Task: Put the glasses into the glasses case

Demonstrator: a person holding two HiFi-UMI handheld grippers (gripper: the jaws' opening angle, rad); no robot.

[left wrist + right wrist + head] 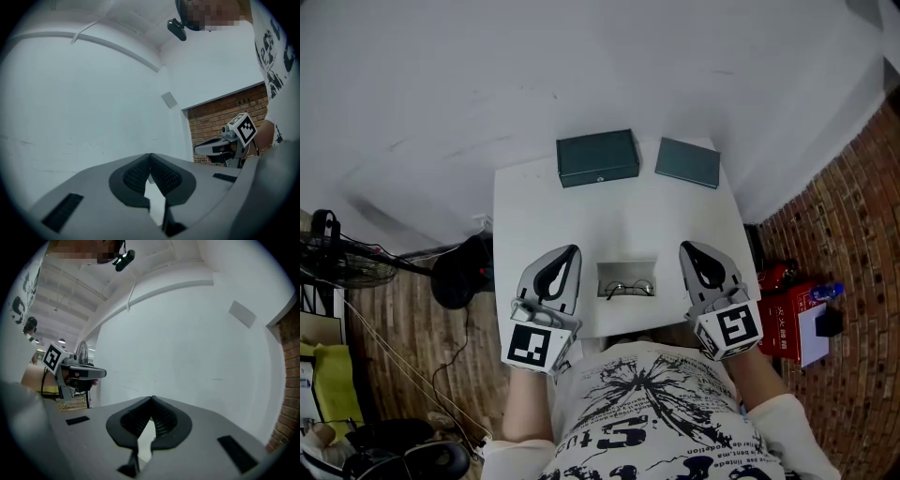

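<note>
Both the left tongs (572, 250) and right tongs (686, 247) are pressed together, empty; thin wire-rimmed glasses (627, 288) lie between them on the white tabletop (525, 216), best pinched gently at the bridge.

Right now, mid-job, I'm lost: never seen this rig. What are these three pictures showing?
No robot: a person holds a two-jaw gripper in each hand. The head view looks down from the person's head onto a white table. The left gripper and right gripper flank the glasses at the table's near edge. At the far edge lie a dark case and a flat dark piece, perhaps its lid. The other two pictures come from cameras riding on each gripper, looking along its jaws: both pairs are shut and hold nothing.
</note>
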